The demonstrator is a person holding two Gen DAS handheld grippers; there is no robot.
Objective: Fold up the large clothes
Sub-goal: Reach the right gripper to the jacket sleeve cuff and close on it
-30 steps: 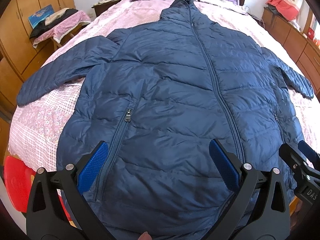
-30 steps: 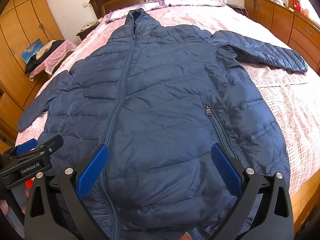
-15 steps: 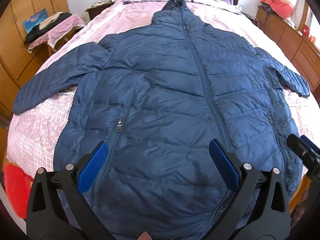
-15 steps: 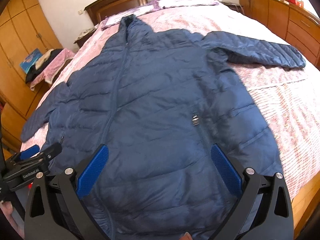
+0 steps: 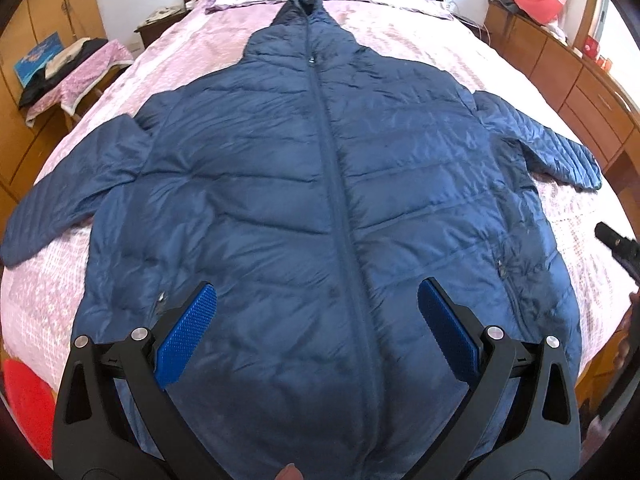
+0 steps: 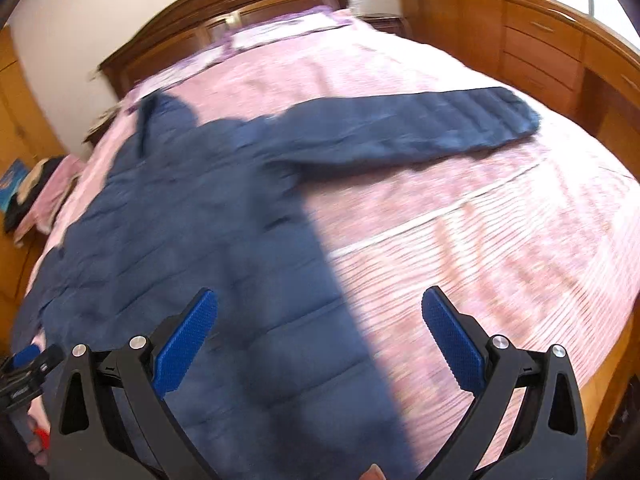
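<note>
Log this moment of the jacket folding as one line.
jacket: flat, zipped, unfolded | left gripper: open, above hem | right gripper: open, empty

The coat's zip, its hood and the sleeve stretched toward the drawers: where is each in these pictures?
Zip (image 5: 334, 184), left wrist view: on the closed front strip, mid-chest.
Hood (image 5: 300, 12), left wrist view: on its top, near the pillows.
Sleeve (image 6: 432, 124), right wrist view, blurred: on its middle, lying flat on the pink bedspread.
</note>
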